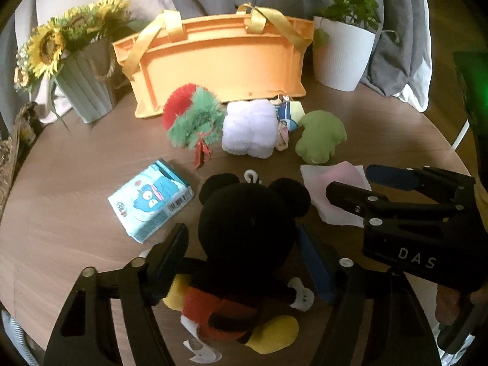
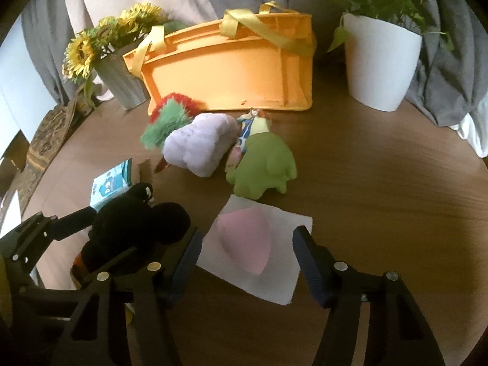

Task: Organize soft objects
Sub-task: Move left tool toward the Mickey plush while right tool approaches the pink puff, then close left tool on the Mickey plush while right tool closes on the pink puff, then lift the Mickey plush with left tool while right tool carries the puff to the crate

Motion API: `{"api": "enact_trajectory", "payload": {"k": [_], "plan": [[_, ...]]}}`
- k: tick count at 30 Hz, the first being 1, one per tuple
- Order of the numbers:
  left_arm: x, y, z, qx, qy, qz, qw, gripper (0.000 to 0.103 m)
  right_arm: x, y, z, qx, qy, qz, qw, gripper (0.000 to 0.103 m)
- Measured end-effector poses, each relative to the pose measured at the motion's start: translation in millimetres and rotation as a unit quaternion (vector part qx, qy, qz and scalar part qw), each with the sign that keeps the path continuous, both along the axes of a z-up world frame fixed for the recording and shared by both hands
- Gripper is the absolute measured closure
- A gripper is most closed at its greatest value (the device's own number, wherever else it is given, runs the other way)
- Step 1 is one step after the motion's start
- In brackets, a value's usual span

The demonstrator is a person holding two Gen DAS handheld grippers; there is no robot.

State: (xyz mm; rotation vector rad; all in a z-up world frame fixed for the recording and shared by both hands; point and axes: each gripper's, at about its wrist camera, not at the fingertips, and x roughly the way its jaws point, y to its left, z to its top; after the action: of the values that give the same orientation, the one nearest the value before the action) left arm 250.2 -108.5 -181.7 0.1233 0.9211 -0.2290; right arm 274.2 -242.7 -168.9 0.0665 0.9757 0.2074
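The mouse plush (image 1: 247, 228) lies face down on the worktop (image 1: 76, 158), well in front of the orange basket (image 1: 219, 61); its face is hidden. The small doll (image 1: 288, 113) beside the basket is half covered. Left tongs (image 1: 244, 250) are wide open astride the plush, contact unclear. Right tongs (image 2: 247, 259) are wide open over the pink-and-white cloth (image 2: 256, 244), holding nothing

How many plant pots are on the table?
2. The sunflower pot stands left of the orange basket, and the white pot with green leaves stands to its right. More could hide behind the basket.
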Motion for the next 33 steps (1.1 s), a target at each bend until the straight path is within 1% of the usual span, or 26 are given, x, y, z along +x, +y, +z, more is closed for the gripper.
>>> {"api": "enact_trajectory", "payload": {"k": [2, 5, 9, 10, 13, 14, 19, 26, 33], "plan": [[0.7, 0.4, -3.4, -0.007, 0.007, 0.001, 1.0, 0.039, 2.2, 1.4, -3.2, 0.001, 0.003, 0.005, 1.0, 0.045], [-0.4, 0.5, -5.9, -0.011, 0.006, -0.002, 0.9999, 0.042, 3.7, 2.8, -7.4, 0.007, 0.01, 0.008, 1.0, 0.052], [-1.8, 1.4, -7.2, -0.026, 0.009, -0.004, 0.9996, 0.044, 4.9, 3.4, -11.8, 0.007, 0.016, 0.01, 1.0, 0.063], [-1.6, 2.1, -6.6, -0.03, 0.01, -0.003, 0.9995, 0.044, 4.5, 3.7, -12.2, 0.008, 0.016, 0.01, 1.0, 0.064], [-3.1, 4.6, -2.4, -0.042, 0.005, 0.004, 0.9991, 0.045, 2.5, 3.4, -10.6, 0.009, 0.015, 0.008, 1.0, 0.065], [-3.7, 5.6, -0.4, -0.045, -0.006, 0.005, 0.999, 0.045, 2.0, 3.5, -9.4, 0.01, 0.014, 0.006, 1.0, 0.065], [-7.9, 10.7, 15.3, -0.054, -0.028, 0.009, 0.9981, 0.045, -2.9, 1.6, 4.4, 0.015, 0.001, -0.004, 1.0, 0.065], [-11.2, 21.2, 47.1, -0.069, -0.069, 0.014, 0.9952, 0.046, -9.4, 4.8, 35.6, 0.017, -0.031, -0.009, 0.999, 0.065], [-7.9, 33.9, 83.6, -0.079, -0.112, 0.005, 0.9906, 0.046, -9.1, 10.0, 73.4, 0.021, -0.073, -0.018, 0.997, 0.065]]}}
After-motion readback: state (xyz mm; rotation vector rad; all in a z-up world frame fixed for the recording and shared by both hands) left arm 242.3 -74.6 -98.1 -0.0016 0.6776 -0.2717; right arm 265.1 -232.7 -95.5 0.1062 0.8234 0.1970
